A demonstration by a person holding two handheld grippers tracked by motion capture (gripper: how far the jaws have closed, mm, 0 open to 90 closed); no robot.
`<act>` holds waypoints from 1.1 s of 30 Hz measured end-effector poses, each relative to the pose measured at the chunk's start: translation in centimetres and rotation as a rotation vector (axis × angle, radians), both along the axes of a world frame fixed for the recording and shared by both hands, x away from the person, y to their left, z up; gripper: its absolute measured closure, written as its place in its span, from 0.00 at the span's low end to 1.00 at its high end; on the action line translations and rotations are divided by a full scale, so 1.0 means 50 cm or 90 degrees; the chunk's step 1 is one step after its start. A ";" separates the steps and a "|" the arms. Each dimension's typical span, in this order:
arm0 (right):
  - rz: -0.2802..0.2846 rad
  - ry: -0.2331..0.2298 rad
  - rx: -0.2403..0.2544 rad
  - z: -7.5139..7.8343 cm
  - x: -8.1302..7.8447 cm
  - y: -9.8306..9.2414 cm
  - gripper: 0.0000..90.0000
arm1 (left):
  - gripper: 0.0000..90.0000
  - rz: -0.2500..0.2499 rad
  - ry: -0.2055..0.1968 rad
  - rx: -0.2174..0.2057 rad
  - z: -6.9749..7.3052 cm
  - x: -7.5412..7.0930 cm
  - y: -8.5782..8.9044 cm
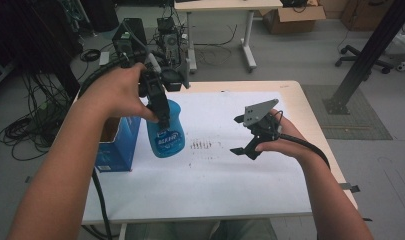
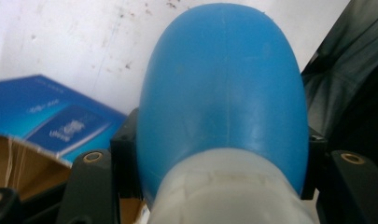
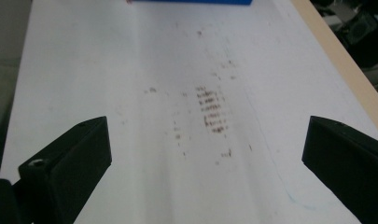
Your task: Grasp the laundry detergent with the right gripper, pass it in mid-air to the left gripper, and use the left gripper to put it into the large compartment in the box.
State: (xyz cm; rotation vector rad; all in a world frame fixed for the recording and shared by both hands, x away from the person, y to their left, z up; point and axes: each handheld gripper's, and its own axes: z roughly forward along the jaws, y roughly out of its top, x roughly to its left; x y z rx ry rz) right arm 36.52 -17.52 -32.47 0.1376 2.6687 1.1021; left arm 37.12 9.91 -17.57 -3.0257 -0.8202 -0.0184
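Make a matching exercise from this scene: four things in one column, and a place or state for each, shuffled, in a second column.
Things:
1. blue bottle
2. open blue box
3. right gripper
4. brown marks

Places or states:
A. jaws spread wide, nothing between them
B. on the white sheet, between the two grippers in the high view
C. clamped near its white neck by the left gripper
D. at the table's left edge, beside the bottle

Pairs: 1-C, 2-D, 3-A, 4-B
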 end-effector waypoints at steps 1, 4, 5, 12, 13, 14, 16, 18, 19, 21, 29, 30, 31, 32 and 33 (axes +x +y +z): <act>-0.004 0.000 -0.010 0.000 0.001 -0.005 0.01 | 0.43 0.013 0.001 -0.004 0.009 0.003 0.004; -0.013 0.000 -0.039 0.000 0.005 -0.019 0.02 | 0.43 0.060 0.003 -0.005 0.037 0.011 0.016; -0.017 0.003 -0.046 -0.001 0.006 -0.022 0.01 | 0.43 0.078 0.004 -0.005 0.046 0.014 0.021; -0.024 0.015 -0.067 -0.015 0.006 -0.038 0.02 | 0.43 0.186 0.019 -0.008 0.099 0.034 0.056; -0.026 0.018 -0.071 -0.018 0.007 -0.039 0.02 | 0.43 0.198 0.022 -0.005 0.106 0.036 0.060; -0.028 0.021 -0.077 -0.022 0.007 -0.041 0.02 | 0.43 0.216 0.022 -0.007 0.112 0.037 0.064; -0.029 0.022 -0.083 -0.027 0.009 -0.043 0.02 | 0.43 0.252 0.021 -0.005 0.122 0.041 0.074; -0.031 0.024 -0.086 -0.030 0.009 -0.045 0.02 | 0.43 0.286 0.027 -0.001 0.131 0.046 0.087; -0.032 0.024 -0.086 -0.031 0.009 -0.045 0.02 | 0.43 0.303 0.024 -0.001 0.136 0.048 0.093; -0.032 0.025 -0.091 -0.033 0.009 -0.047 0.02 | 0.43 0.339 0.021 -0.005 0.144 0.051 0.107; -0.036 0.022 -0.099 -0.032 0.009 -0.053 0.02 | 0.43 0.439 0.020 -0.017 0.166 0.061 0.166; -0.036 0.021 -0.101 -0.030 0.008 -0.055 0.02 | 0.43 0.446 0.020 -0.015 0.169 0.062 0.173; -0.036 0.021 -0.101 -0.030 0.008 -0.055 0.02 | 0.43 0.455 0.018 -0.012 0.171 0.063 0.179; -0.035 0.020 -0.103 -0.030 0.008 -0.056 0.02 | 0.43 0.462 0.016 -0.008 0.173 0.063 0.183; -0.035 0.020 -0.104 -0.030 0.008 -0.056 0.02 | 0.43 0.468 0.015 -0.005 0.174 0.064 0.188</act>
